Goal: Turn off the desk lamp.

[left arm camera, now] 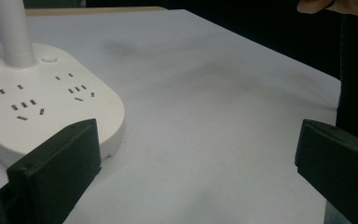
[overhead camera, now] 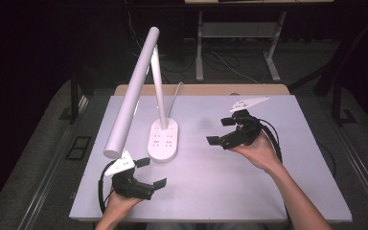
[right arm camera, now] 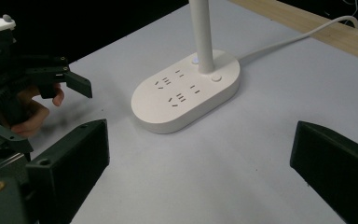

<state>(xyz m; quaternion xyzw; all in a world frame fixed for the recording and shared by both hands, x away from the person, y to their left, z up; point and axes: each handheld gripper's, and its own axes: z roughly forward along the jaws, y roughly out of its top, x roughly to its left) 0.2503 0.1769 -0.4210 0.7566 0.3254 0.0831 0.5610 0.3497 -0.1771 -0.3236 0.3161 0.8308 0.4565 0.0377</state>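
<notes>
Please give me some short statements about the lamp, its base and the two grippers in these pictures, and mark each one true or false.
1. The lamp base has sockets on its top. True.
2. The left gripper is shut on the base. False: its jaws are open and hold nothing.
3. The right gripper has open jaws. True.
4. The lamp lies flat on the table. False: its post stands upright on the base.
5. A white cable leaves the base. True.

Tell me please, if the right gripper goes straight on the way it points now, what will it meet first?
Probably the lamp base. In the right gripper view it lies ahead, between the open jaws of the right gripper, with bare table before it. Depth is unclear; a high path could pass above it.
</notes>
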